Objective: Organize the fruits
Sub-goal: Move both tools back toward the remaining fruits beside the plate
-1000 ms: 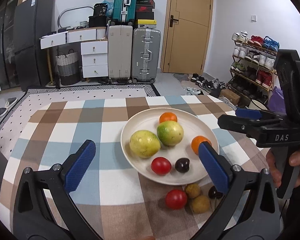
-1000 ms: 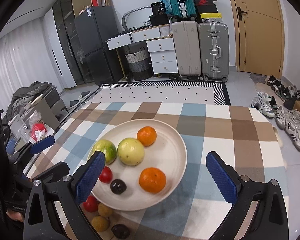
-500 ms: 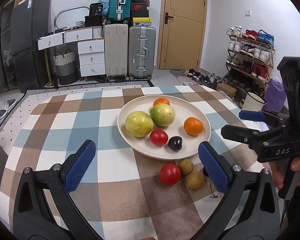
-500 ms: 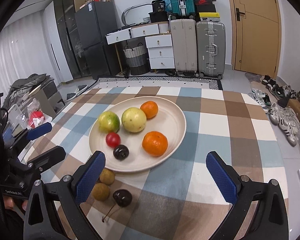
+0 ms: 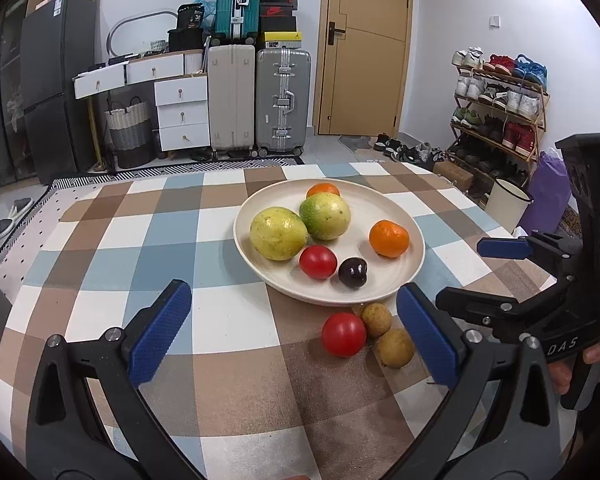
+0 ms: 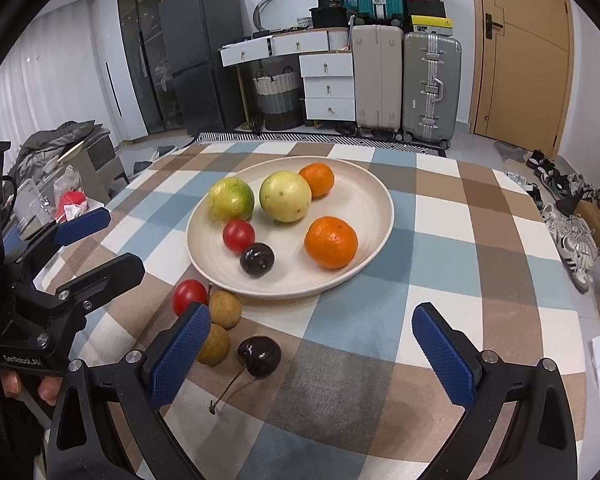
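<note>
A cream plate (image 5: 380, 204) (image 6: 374, 196) on the checked tablecloth holds two yellow-green fruits, two oranges, a small tomato (image 5: 317, 262) and a dark cherry (image 5: 352, 272). On the cloth in front of the plate lie a red tomato (image 5: 343, 334) (image 6: 189, 296), two brown longans (image 5: 395, 347) (image 6: 224, 308) and a stemmed dark cherry (image 6: 259, 356). My left gripper (image 5: 294, 336) is open and empty, above the cloth left of the loose fruit. My right gripper (image 6: 310, 354) is open and empty, with the loose cherry between its fingers' span.
The table's right edge drops to a floor with shoes and a shoe rack (image 5: 496, 108). Suitcases (image 5: 282, 100) and drawers stand beyond the far edge. A cluttered box (image 6: 60, 196) sits left of the table. Each gripper shows at the other view's side.
Both grippers have pulled back toward the near edge and away from the plate. The loose fruit in front of the plate has come fully into view. Both stay open.
</note>
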### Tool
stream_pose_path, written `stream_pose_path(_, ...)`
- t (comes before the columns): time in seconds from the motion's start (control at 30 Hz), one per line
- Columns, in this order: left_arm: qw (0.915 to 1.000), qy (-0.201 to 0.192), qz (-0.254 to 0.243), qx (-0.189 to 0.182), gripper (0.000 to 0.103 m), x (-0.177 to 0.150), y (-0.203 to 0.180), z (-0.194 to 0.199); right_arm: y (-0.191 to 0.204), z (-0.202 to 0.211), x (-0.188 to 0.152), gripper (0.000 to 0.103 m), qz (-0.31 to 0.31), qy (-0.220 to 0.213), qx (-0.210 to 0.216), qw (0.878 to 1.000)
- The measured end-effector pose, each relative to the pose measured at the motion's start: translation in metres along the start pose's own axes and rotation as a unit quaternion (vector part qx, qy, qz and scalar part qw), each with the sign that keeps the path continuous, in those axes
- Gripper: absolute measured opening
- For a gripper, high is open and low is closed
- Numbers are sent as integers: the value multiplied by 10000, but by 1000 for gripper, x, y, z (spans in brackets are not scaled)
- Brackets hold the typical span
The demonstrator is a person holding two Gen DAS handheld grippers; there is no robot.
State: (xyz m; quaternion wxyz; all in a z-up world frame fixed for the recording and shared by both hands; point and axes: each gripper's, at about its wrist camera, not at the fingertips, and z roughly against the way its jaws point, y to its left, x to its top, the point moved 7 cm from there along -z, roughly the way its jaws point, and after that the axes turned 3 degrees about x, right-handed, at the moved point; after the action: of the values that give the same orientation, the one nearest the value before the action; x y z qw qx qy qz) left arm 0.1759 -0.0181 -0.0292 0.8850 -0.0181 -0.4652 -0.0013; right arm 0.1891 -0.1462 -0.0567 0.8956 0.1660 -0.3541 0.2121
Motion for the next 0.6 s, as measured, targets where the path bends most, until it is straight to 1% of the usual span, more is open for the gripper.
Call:
stream_pose_path(0.17,9999,81,-82,8,102,-4,-2,-6,-2,-2,-3,102,-87,149,126,9998)
stream_pose_path(0.27,9997,192,-181,0,102,-7,-6,-12,-2,-1,-4,102,-105,161,234,9995)
stream_pose_path(0.37,9992,283,-289,-39,102,-11,-10,-16,1,-1,-6,102,-63,275,363,9989)
stream_pose_path(0.6,9986,432,-303,-16,102,-14,-9,-22,5,-12,-14,102,77,530,279,9982)
